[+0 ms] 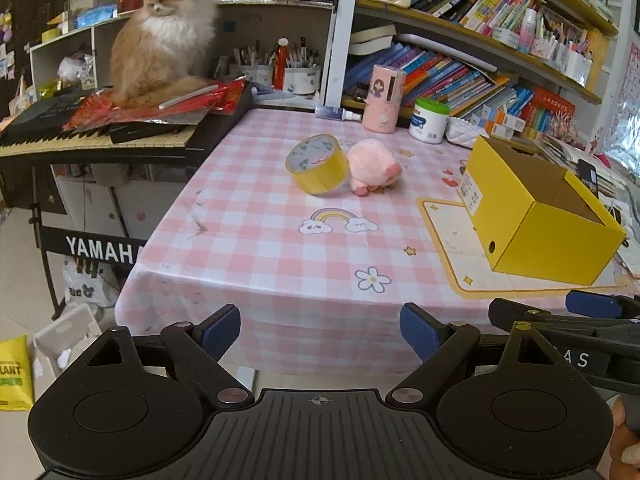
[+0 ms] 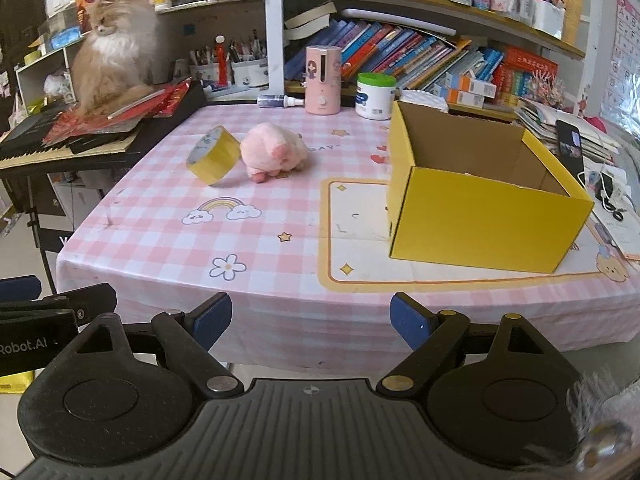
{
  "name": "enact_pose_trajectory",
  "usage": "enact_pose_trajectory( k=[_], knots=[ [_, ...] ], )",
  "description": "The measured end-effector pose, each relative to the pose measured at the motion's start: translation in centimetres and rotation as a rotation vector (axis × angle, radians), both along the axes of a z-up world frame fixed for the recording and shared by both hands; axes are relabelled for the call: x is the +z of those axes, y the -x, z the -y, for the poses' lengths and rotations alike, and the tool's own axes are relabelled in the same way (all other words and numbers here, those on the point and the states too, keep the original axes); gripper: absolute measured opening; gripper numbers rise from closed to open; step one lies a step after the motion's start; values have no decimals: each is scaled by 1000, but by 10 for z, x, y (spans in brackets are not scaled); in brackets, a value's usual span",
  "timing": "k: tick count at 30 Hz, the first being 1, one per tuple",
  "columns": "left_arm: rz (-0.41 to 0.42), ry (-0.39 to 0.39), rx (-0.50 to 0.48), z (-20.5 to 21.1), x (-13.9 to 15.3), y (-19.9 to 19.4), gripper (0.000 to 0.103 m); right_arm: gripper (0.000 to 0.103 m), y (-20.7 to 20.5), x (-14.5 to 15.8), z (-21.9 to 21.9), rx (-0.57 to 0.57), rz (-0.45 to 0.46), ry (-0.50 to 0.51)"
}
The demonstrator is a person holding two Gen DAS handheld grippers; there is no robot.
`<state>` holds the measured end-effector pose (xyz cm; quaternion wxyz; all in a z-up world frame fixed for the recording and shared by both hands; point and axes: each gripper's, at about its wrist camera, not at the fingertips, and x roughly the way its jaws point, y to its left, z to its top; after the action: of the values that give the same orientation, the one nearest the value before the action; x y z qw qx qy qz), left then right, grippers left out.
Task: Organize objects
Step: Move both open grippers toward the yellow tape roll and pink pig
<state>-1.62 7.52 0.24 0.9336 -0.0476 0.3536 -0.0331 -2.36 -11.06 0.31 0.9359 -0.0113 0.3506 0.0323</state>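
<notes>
Meanwhile, both grippers hung short of the near edge of the pink checked tablecloth [image 1: 280, 248], low in each frame. The left gripper [image 1: 320, 334] had its blue-padded fingers [image 1: 222, 330] spread wide with nothing between them, and the right gripper [image 2: 311, 322] likewise stood released and held nothing. Near the centre of the left wrist view, the roll of yellow tape [image 1: 318, 164] rested tilted on its rim, touching the pink plush pig [image 1: 372, 166] just to its right. In the right wrist view the same pair lay left of centre, well apart from the yellow cardboard box [image 2: 480, 216], which sat open-topped on a cream mat [image 2: 360, 248] at the right. At the upper left, a fluffy orange cat [image 1: 160, 36] sat on a Yamaha keyboard [image 1: 100, 136]. Behind the pig stood a pink dispenser [image 2: 323, 80] and a green-lidded white jar [image 2: 375, 96].
</notes>
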Motion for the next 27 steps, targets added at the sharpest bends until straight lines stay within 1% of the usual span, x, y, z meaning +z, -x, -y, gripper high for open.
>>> enact_pose_trajectory(
  k=[8,12,18,22,27],
  knots=[
    [-15,-12,17,-5,-4,-17,89,86,-16,-6,-6,26,-12,-12],
    [-25,-11,26,-6,-6,-34,89,86,-32,-8,-8,35,-16,-20],
    [-30,25,49,-7,-8,-66,89,86,-66,-8,-8,57,-20,-30],
    [-38,22,43,-2,-11,-90,89,86,-94,-8,-4,63,-14,-46],
    [-29,35,62,1,-9,-119,89,85,-131,-6,-3,80,-13,-58]
  ],
)
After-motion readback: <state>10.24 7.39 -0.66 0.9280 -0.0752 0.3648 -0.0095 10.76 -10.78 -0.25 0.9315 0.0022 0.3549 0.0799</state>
